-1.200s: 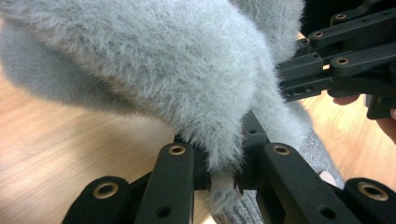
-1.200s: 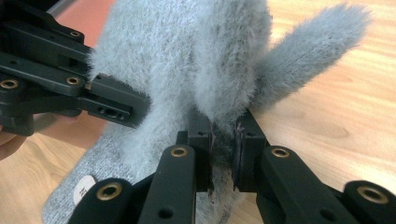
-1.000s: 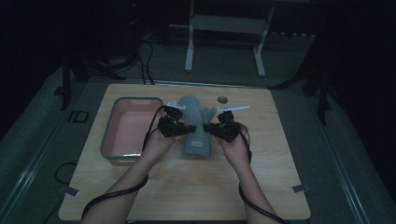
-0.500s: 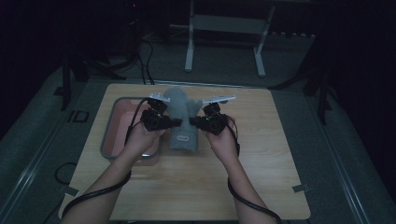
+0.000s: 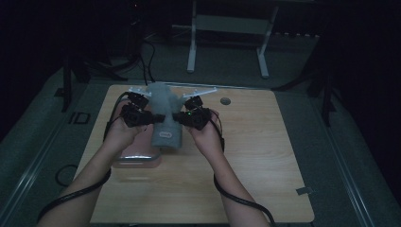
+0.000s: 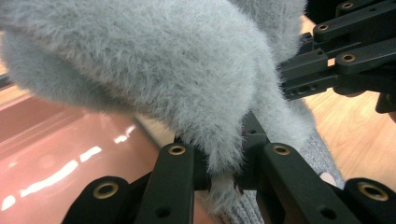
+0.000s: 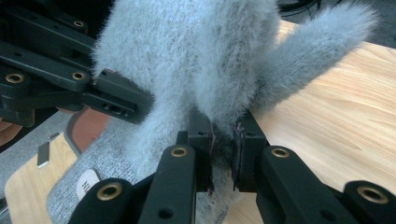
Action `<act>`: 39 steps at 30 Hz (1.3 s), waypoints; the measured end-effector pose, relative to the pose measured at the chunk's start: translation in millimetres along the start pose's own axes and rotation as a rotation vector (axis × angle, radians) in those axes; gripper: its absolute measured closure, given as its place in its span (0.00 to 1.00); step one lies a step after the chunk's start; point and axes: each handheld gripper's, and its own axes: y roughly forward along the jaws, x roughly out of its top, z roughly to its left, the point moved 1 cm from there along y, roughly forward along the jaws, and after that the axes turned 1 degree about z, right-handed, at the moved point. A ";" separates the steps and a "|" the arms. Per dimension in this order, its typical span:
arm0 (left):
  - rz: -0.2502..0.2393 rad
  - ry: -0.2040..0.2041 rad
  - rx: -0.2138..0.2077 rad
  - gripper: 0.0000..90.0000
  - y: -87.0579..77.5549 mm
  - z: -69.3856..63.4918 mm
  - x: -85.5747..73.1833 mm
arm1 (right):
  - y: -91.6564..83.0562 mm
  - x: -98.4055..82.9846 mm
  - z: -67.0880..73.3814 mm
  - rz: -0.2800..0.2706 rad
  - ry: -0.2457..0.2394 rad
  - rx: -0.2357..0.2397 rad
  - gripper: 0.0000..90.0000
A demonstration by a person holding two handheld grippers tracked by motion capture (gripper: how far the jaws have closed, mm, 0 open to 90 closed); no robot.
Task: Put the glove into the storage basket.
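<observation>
A grey fuzzy glove (image 5: 164,106) with a knit cuff and a white label (image 5: 166,135) hangs in the air between both grippers, cuff downward. My left gripper (image 5: 152,117) is shut on its left side, and its jaws pinch a fold of fur (image 6: 223,172). My right gripper (image 5: 178,117) is shut on its right side, with the pads pressed on fur (image 7: 223,161). In the right gripper view the glove (image 7: 196,51) has its thumb sticking out to the right. The left gripper (image 7: 93,88) shows beyond it. The glove (image 6: 140,60) hangs over the edge of a pink tray (image 6: 56,154).
The pink tray (image 5: 137,156) lies on the wooden table (image 5: 265,156) at the left, partly under the left forearm. A small round grommet (image 5: 225,100) sits near the far edge. Cables trail from both grippers toward the front. Dark floor and a stand lie beyond.
Both hands have lifted the glove off the table and carried it left and farther away, over the tray's edge. Both grips have stayed shut on it.
</observation>
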 end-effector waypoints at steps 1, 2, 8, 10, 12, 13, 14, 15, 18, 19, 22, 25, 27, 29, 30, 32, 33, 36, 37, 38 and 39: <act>0.002 -0.002 0.006 0.90 -2.8 2.8 -1.1 | 2.6 1.8 2.9 0.000 -0.006 0.000 0.90; 0.004 -0.001 0.009 0.90 -4.5 4.8 -1.7 | 6.0 3.7 5.8 0.000 -0.011 0.002 0.90; 0.012 -0.025 0.043 0.90 -15.7 20.1 -8.2 | 24.3 13.2 17.3 0.011 -0.012 0.022 0.90; 0.015 -0.034 0.054 0.90 -20.1 26.6 -11.2 | 30.7 16.9 21.5 0.016 -0.018 0.024 0.90; 0.017 -0.044 0.066 0.90 -24.2 34.1 -15.0 | 38.2 20.7 26.7 0.022 -0.028 0.026 0.90; 0.018 -0.046 0.071 0.90 -25.3 36.5 -16.4 | 42.9 22.6 30.0 0.028 -0.033 0.027 0.90; 0.019 -0.059 0.076 0.90 -26.6 41.2 -19.3 | 45.9 23.5 31.6 0.031 -0.036 0.028 0.90; 0.018 -0.068 0.080 0.90 -27.3 44.4 -21.4 | 51.8 24.9 34.7 0.033 -0.043 0.029 0.90; 0.031 -0.085 0.083 0.90 -25.9 53.4 -29.1 | 64.4 25.2 38.1 0.049 -0.044 0.038 0.90; 0.038 -0.091 0.082 0.90 -24.3 55.9 -31.9 | 68.3 24.3 39.2 0.055 -0.046 0.036 0.90; 0.062 -0.100 0.088 0.90 -17.5 62.2 -39.8 | 80.4 19.2 39.9 0.082 -0.040 0.040 0.90; 0.086 -0.107 0.089 0.90 -7.6 67.2 -47.1 | 92.4 11.8 38.0 0.108 -0.027 0.038 0.90; 0.103 -0.113 0.081 0.90 0.3 70.1 -52.5 | 99.9 6.2 35.8 0.127 -0.018 0.035 0.90; 0.121 -0.117 0.079 0.90 8.2 72.3 -57.0 | 106.8 0.5 33.1 0.147 -0.010 0.031 0.90; 0.129 -0.120 0.082 0.90 12.1 73.1 -58.9 | 110.2 -2.1 32.1 0.158 -0.007 0.026 0.90; 0.150 -0.121 0.084 0.90 19.8 75.1 -62.0 | 116.8 -6.6 30.2 0.179 -0.004 0.014 0.90; 0.158 -0.124 0.084 0.90 23.3 75.7 -63.5 | 119.8 -8.6 29.6 0.194 -0.001 0.006 0.90; 0.175 -0.133 0.081 0.90 31.7 77.8 -67.6 | 126.9 -13.3 27.3 0.225 0.008 -0.015 0.89; 0.183 -0.131 0.083 0.90 33.9 78.3 -68.6 | 128.9 -14.5 27.1 0.237 0.007 -0.022 0.90; 0.187 -0.133 0.086 0.90 36.4 78.5 -69.6 | 130.9 -15.5 27.6 0.246 0.001 -0.032 0.90; 0.198 -0.133 0.087 0.90 38.7 79.1 -70.4 | 133.1 -16.4 27.9 0.256 -0.006 -0.042 0.90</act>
